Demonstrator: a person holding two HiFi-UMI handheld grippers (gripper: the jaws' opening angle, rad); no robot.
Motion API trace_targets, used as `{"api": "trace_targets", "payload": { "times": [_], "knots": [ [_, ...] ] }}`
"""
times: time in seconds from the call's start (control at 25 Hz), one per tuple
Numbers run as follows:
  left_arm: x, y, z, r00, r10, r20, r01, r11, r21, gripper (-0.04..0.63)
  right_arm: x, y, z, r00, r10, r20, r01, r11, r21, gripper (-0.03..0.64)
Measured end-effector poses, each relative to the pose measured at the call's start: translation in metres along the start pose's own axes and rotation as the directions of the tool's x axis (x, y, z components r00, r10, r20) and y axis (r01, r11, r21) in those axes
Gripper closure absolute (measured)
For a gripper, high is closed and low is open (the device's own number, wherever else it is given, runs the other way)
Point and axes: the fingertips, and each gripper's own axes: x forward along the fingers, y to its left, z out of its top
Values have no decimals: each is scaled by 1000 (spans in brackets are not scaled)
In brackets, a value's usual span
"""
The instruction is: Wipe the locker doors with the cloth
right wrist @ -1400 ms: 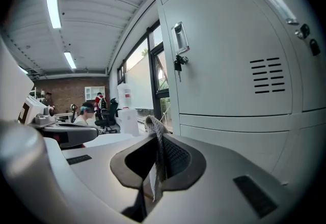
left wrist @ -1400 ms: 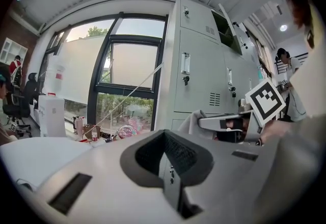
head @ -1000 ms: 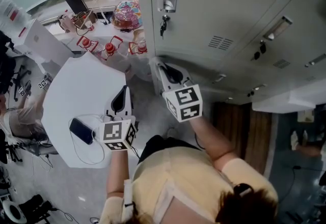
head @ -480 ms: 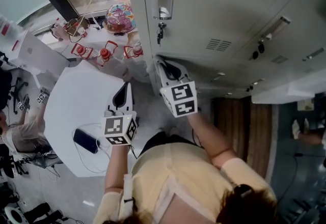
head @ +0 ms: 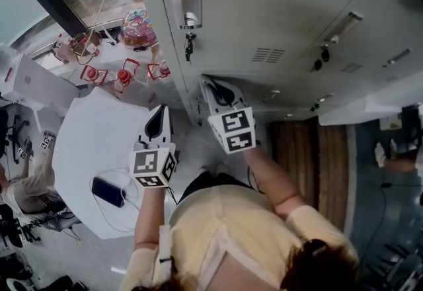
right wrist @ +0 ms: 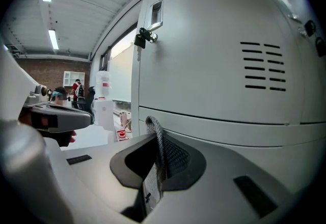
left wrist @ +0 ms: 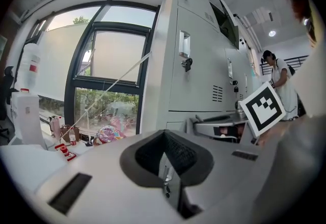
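Grey metal locker doors [head: 264, 12] fill the top of the head view, one with a key hanging in its lock [head: 188, 45]. My right gripper [head: 211, 89] is close to the bottom of that door and points at it. Its jaws are shut on a thin fold of grey woven cloth [right wrist: 153, 131], which sticks up between them, just short of the door [right wrist: 214, 55]. My left gripper [head: 157, 121] is lower and to the left, over the edge of a white table. In the left gripper view my left gripper [left wrist: 165, 164] is shut with nothing between its jaws.
A white table [head: 86, 131] at the left carries a dark phone [head: 107, 192] on a cable. Red-capped items [head: 122, 75] and a colourful object [head: 135, 18] stand by the window. A person sits at far left [head: 26, 177]. Another person stands by the lockers [left wrist: 277, 73].
The head view has swung, so the lockers take up more of the frame and the window less. Both grippers keep nearly the same places, and their jaws stay as they were.
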Motion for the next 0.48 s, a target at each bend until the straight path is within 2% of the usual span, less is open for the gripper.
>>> {"api": "trace_targets", "payload": {
  "times": [0.48],
  "knots": [
    [31, -35, 1, 993, -115, -17, 116, 993, 27, 603, -24, -49, -15, 994, -107, -24, 108, 993, 47, 600]
  ]
}}
